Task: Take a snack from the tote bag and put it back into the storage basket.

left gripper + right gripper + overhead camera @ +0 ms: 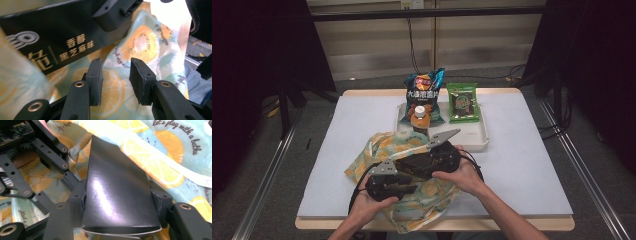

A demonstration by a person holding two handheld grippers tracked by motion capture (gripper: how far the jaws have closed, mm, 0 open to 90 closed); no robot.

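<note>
A black box with gold lettering (50, 32) hangs over a fruit-print cloth bag (387, 145). My right gripper (120, 198) is shut on the box (117, 185), with one pad pressed to each side. In the high view the box (412, 165) lies level between the two hands. My left gripper (115, 77) is beside it, its pads apart and nothing pressed between them; the cloth (142, 45) lies just behind the gap. From above, the left gripper (404, 187) sits at the near left and the right gripper (417, 165) to the right of the box.
A white tray (477, 142) stands behind the bag. It holds a blue chips bag (424, 95), a green packet (462, 102) and an orange-capped bottle (419, 120). The cloth bag hangs over the table's near edge (492, 222).
</note>
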